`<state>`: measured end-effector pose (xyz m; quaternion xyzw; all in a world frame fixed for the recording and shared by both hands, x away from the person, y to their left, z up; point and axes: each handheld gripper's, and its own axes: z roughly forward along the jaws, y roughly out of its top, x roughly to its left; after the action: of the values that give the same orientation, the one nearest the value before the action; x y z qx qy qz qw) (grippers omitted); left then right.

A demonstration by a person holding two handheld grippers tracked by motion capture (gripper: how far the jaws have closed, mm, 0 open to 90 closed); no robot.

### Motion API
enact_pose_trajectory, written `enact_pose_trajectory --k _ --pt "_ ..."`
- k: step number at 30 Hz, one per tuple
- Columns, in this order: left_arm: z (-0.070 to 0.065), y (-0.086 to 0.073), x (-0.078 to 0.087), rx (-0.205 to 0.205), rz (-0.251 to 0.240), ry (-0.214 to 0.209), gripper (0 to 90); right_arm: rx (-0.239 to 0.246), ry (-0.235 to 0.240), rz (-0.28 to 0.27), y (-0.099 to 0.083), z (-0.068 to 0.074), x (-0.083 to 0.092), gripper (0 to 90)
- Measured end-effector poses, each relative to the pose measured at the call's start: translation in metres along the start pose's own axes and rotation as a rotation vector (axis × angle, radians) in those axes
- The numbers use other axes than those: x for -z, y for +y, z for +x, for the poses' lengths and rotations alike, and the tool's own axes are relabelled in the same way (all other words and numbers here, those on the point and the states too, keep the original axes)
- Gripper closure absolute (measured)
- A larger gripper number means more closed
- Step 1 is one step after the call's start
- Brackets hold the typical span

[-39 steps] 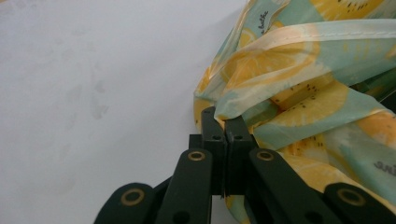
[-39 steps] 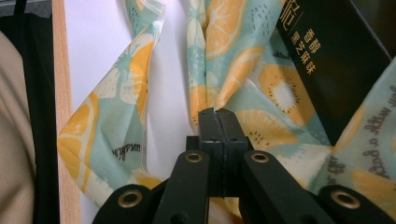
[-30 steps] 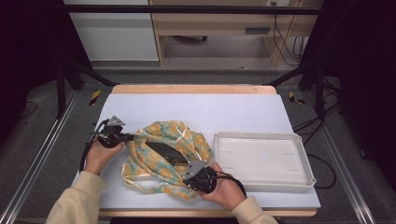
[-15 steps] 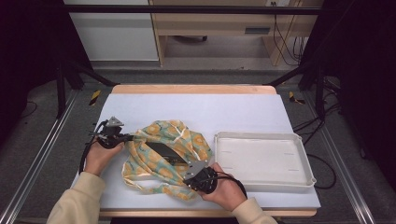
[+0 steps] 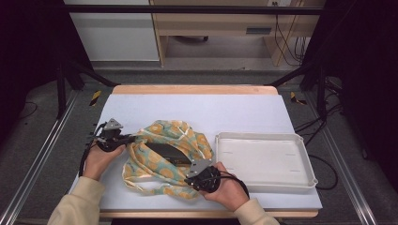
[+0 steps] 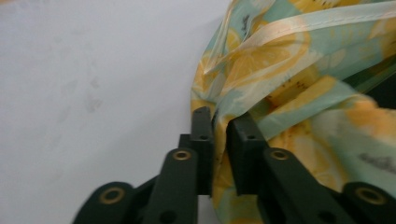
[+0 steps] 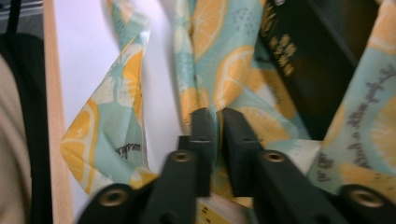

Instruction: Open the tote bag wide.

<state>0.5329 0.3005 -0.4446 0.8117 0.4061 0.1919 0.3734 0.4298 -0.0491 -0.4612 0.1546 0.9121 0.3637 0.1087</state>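
A: Where was the cloth?

B: It lay bunched on the white mat of the table, near the front edge, just left of the white tray. It was a pale teal cloth printed with orange and lemon slices, and a dark flat object sat in the middle of its folds; I could not tell what that was.

A: And the left gripper?

B: It was at the cloth's left end, held in the person's left hand. In the left gripper view its jaws stood narrowly apart, having just been opening, with a fold of the cloth between them. I could not tell whether the pads were pressing on it.

A: The right gripper?

B: It was at the front of the cloth, in the right hand, close to the tray's near left corner. The right gripper view showed the same: jaws a narrow gap apart, just been opening, a strip of the cloth running up from between them. Whether it was gripped, I could not tell
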Motion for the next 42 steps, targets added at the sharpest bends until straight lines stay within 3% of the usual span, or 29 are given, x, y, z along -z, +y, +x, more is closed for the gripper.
enact_pose_trajectory --k 7,8,11,15,17,19,21,24,27,30,34,39,42 --pt "-0.019 0.010 0.035 -0.022 -0.099 0.009 52.1 -0.024 -0.060 -0.063 0.008 -0.002 0.016 45.9" --pt "-0.022 0.011 0.040 -0.018 -0.112 0.000 49.5 -0.030 -0.059 -0.070 0.010 -0.002 0.019 42.9" --pt "-0.042 0.010 0.054 -0.058 -0.132 -0.044 45.8 -0.032 -0.084 -0.087 0.017 -0.004 0.028 35.4" --pt "-0.061 -0.007 0.044 -0.118 -0.076 -0.062 37.0 -0.056 -0.115 -0.108 0.024 -0.012 0.041 25.9" --pt "-0.061 -0.015 0.035 -0.110 -0.053 -0.051 31.2 -0.064 -0.140 -0.111 0.027 -0.019 0.045 23.0" --pt "-0.060 -0.021 0.028 -0.087 -0.039 -0.084 26.6 -0.080 -0.153 -0.107 0.032 -0.026 0.047 17.6" --pt "-0.064 -0.024 0.025 -0.104 -0.018 -0.094 22.6 -0.096 -0.169 -0.101 0.038 -0.034 0.048 13.1" --pt "-0.070 -0.027 0.021 -0.130 0.000 -0.093 21.4 -0.122 -0.194 -0.100 0.044 -0.047 0.050 17.4" --pt "-0.074 -0.029 0.017 -0.141 0.014 -0.105 20.7 -0.136 -0.239 -0.048 0.049 -0.062 0.049 23.8" --pt "-0.078 -0.030 0.014 -0.156 0.030 -0.102 20.0 -0.152 -0.242 -0.009 0.051 -0.073 0.042 27.6" --pt "-0.077 -0.031 0.013 -0.153 0.032 -0.097 20.7 -0.162 -0.208 0.021 0.053 -0.079 0.027 27.9" --pt "-0.079 -0.032 0.012 -0.160 0.039 -0.094 26.0 -0.164 -0.184 0.052 0.058 -0.075 0.010 24.7" --pt "-0.079 -0.032 0.012 -0.164 0.042 -0.091 30.4 -0.151 -0.197 0.073 0.060 -0.074 0.004 34.3"
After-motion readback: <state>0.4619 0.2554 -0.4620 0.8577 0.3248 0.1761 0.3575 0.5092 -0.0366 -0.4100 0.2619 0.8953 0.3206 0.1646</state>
